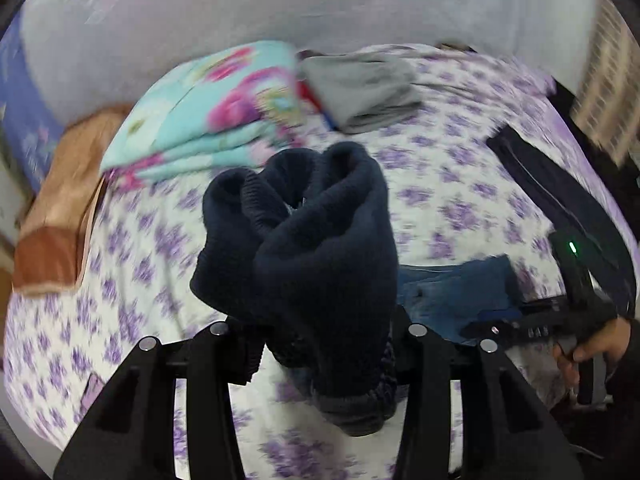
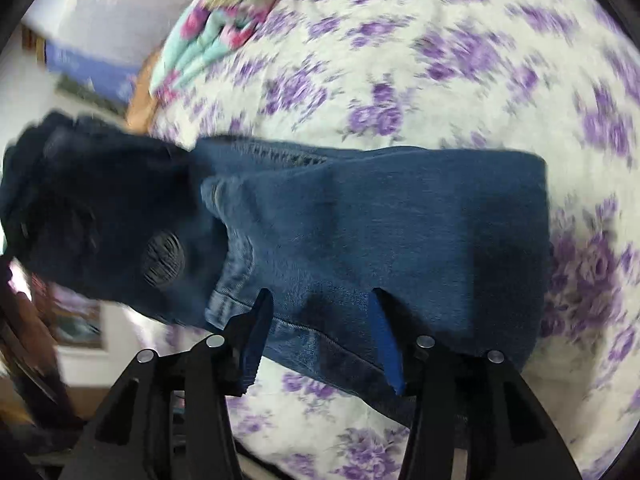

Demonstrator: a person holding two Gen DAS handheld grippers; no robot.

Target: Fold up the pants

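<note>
A bunched dark navy knit garment [image 1: 312,248] fills the jaws of my left gripper [image 1: 320,344], which is shut on it and holds it above the bed; the fingertips are hidden by the cloth. It also shows at the left of the right wrist view [image 2: 88,216]. Blue denim pants [image 2: 380,224] lie folded flat on the bed, also seen in the left wrist view [image 1: 452,292]. My right gripper [image 2: 320,320] is open, its blue fingertips [image 2: 384,336] just over the near edge of the denim. It shows held in a hand in the left wrist view [image 1: 532,320].
The bed has a white sheet with purple flowers [image 1: 460,184]. A folded turquoise floral blanket [image 1: 216,120] and a grey folded garment [image 1: 360,88] lie at the far side. A black zipped garment [image 1: 560,192] lies at the right, a tan pillow [image 1: 64,208] at the left.
</note>
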